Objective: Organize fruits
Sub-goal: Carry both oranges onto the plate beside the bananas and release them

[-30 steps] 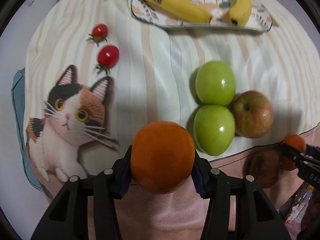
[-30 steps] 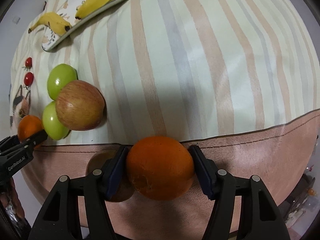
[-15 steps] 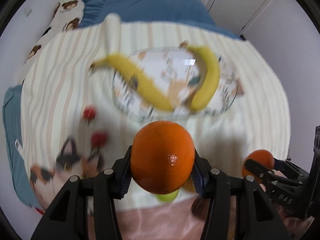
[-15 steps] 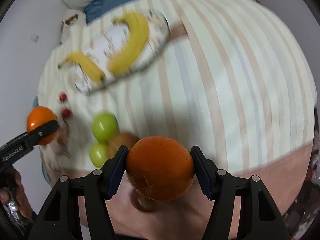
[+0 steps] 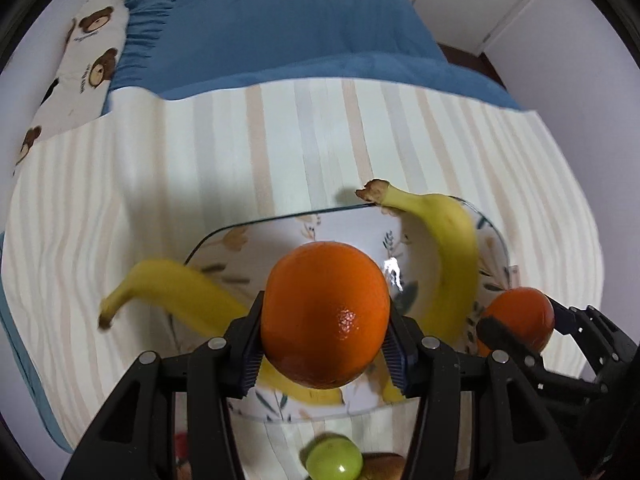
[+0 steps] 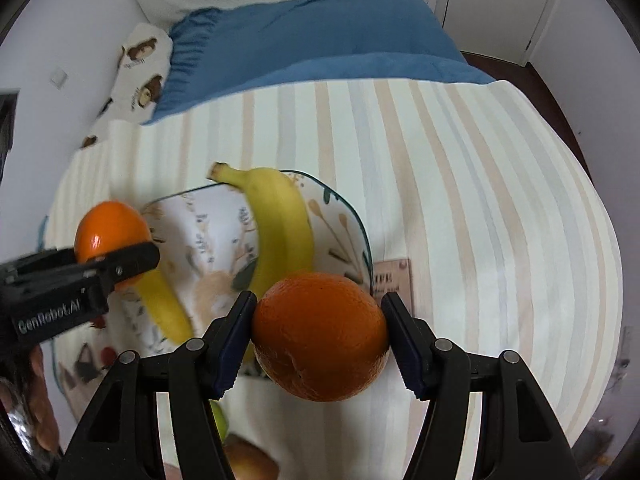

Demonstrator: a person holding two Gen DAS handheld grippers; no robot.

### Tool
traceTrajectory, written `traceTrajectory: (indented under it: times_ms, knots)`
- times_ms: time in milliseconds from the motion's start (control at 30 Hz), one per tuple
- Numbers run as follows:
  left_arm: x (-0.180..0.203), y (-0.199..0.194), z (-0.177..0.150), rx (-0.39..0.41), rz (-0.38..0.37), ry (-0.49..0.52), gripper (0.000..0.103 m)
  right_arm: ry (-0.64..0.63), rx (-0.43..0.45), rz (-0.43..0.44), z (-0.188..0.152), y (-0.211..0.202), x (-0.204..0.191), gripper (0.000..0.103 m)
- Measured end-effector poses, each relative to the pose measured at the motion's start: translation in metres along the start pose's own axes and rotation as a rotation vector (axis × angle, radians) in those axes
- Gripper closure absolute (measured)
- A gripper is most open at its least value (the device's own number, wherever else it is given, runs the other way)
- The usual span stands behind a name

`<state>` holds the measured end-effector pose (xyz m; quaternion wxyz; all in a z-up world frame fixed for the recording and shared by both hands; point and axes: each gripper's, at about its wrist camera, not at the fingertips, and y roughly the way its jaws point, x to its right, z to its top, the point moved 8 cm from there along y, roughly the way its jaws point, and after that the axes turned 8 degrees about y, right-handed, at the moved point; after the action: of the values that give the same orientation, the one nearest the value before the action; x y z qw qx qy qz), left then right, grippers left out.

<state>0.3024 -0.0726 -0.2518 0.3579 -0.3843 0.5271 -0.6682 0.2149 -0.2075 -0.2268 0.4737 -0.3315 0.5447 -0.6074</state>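
Note:
My left gripper (image 5: 325, 334) is shut on an orange (image 5: 325, 314) and holds it above the floral plate (image 5: 344, 224). My right gripper (image 6: 319, 338) is shut on a second orange (image 6: 320, 336) at the plate's right rim (image 6: 360, 232). Two bananas lie on the plate: one on the right (image 5: 448, 256) and one hanging over its left edge (image 5: 172, 288). In the left wrist view the right gripper (image 5: 520, 320) shows at the right with its orange. In the right wrist view the left gripper (image 6: 112, 240) shows at the left with its orange.
The plate sits on a striped cloth (image 6: 480, 200) over a bed. A blue blanket (image 5: 280, 32) and a bear-print pillow (image 5: 84, 60) lie beyond. A green apple (image 5: 334, 458) and a reddish apple (image 6: 248, 460) sit near the bottom edges.
Both grippers have carried their oranges forward, from over the apples to over the plate with the bananas. The plate looms larger and closer now.

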Motion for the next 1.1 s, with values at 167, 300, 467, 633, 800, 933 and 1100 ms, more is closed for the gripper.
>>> traceTrajectory:
  times_ms: [167, 300, 467, 633, 800, 933, 1100]
  knots:
    - [0.005, 0.025, -0.003, -0.058, 0.025, 0.045, 0.055, -0.028, -0.016, -0.013, -0.004, 0.016, -0.005, 0.036]
    - [-0.001, 0.036, -0.007, -0.064, 0.045, 0.037, 0.053, -0.029, -0.019, -0.023, -0.002, 0.022, -0.007, 0.035]
    - [-0.004, 0.031, -0.008, -0.065, 0.061, 0.034, 0.051, -0.01, -0.025, -0.017, -0.006, 0.03, -0.01, 0.034]
    - [-0.005, 0.019, -0.014, -0.042, 0.067, 0.016, 0.038, 0.007, -0.022, -0.023, 0.0, 0.028, -0.008, 0.027]
    - [-0.006, 0.008, -0.018, -0.017, 0.073, -0.003, 0.024, 0.014, -0.019, -0.02, 0.001, 0.021, -0.005, 0.022]
    - [-0.005, 0.002, -0.018, 0.003, 0.06, -0.016, 0.013, 0.031, -0.014, -0.013, 0.002, 0.016, -0.001, 0.014]
    - [-0.009, -0.009, -0.03, 0.018, 0.07, -0.035, 0.004, 0.054, -0.014, 0.013, 0.0, 0.011, 0.004, 0.006]
